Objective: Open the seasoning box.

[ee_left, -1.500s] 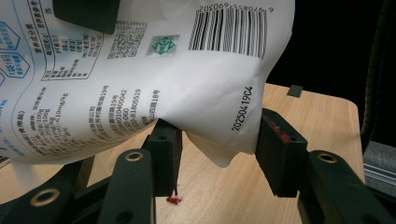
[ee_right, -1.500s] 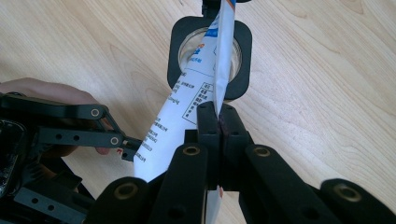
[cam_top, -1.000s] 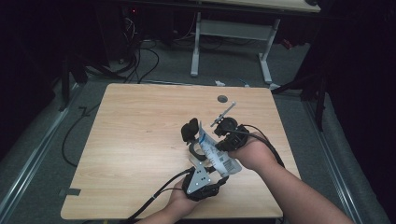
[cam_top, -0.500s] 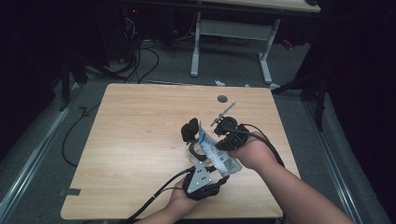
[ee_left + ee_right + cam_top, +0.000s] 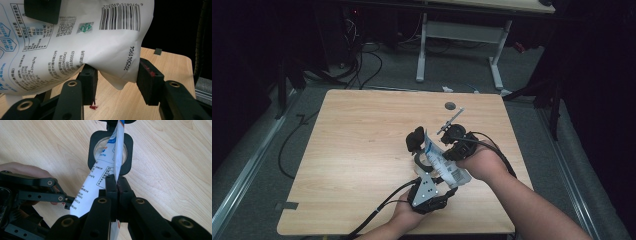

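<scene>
A white printed pouch (image 5: 446, 166) with blue markings and a barcode hangs over the table's near right part, between my two grippers. My right gripper (image 5: 443, 149) is shut on the pouch's thin edge (image 5: 115, 173), jaws pressed together (image 5: 116, 182). My left gripper (image 5: 428, 169) comes in from below and stands open. A lower corner of the pouch (image 5: 120, 75) hangs between its two pads (image 5: 146, 80), touching at most one of them. Under the pouch on the table sits a black square holder (image 5: 95, 140) with a round opening (image 5: 416, 140).
The wooden table (image 5: 352, 165) has bare room to the left and at the back. A small dark disc (image 5: 450, 105) lies near its far edge. The left gripper's cable (image 5: 377, 216) trails off the front edge. Cables and a second table's legs (image 5: 497, 65) are on the floor behind.
</scene>
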The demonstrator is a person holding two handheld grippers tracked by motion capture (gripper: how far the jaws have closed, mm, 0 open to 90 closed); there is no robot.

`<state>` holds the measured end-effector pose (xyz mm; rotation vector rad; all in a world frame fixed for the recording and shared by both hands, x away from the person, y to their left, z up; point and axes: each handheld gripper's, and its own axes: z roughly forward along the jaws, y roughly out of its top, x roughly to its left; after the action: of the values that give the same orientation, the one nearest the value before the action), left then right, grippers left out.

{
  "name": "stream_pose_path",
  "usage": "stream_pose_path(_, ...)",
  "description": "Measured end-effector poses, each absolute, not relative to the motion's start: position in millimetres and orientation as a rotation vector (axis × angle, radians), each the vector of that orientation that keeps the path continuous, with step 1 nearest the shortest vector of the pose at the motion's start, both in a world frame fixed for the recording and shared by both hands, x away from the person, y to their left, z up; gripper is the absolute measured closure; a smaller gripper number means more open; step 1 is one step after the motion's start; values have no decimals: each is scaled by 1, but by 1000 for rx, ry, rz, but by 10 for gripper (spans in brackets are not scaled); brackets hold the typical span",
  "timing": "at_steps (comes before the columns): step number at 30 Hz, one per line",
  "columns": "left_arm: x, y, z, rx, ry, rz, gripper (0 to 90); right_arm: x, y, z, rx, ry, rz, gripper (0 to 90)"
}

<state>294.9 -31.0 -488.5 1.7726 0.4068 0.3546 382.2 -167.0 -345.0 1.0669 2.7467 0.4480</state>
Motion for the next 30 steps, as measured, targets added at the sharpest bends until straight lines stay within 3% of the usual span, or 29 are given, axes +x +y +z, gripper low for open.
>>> stream_pose_path(30, 295, -30, -486, 1765, 407, 361, 547, 384, -164, -344, 1064, 2751, 452, 899)
